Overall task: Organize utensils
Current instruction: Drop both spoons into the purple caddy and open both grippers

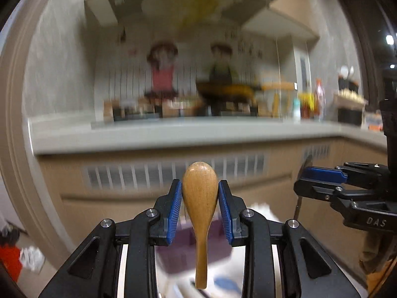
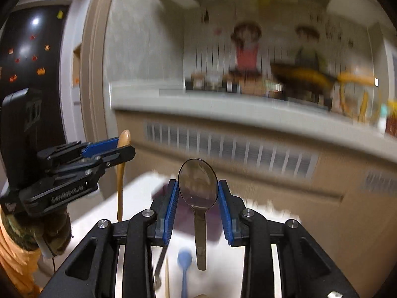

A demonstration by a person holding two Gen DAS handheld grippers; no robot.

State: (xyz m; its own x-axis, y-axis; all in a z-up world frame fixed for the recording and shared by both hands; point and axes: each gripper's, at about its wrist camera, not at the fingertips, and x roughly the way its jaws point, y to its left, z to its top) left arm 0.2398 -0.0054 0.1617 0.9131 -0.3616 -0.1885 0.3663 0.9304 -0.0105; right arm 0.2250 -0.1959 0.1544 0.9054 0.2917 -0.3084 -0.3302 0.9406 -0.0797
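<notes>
The left claw (image 1: pixel 200 207) is clamped on the bowl of a wooden spoon (image 1: pixel 200 206), handle hanging down toward the near edge; the right claw (image 2: pixel 198 206) likewise pinches a metal spoon (image 2: pixel 198 191) by its bowl, both raised above the white desk (image 2: pixel 139 198). The wood should be light, stiff and grippy; the polished metal is heavier and likely slippery, so a hold at the neck seems safer. Below, a purple tray (image 2: pixel 163 193) and blue spoon (image 2: pixel 184 260) are blurred, their layout unclear.
</notes>
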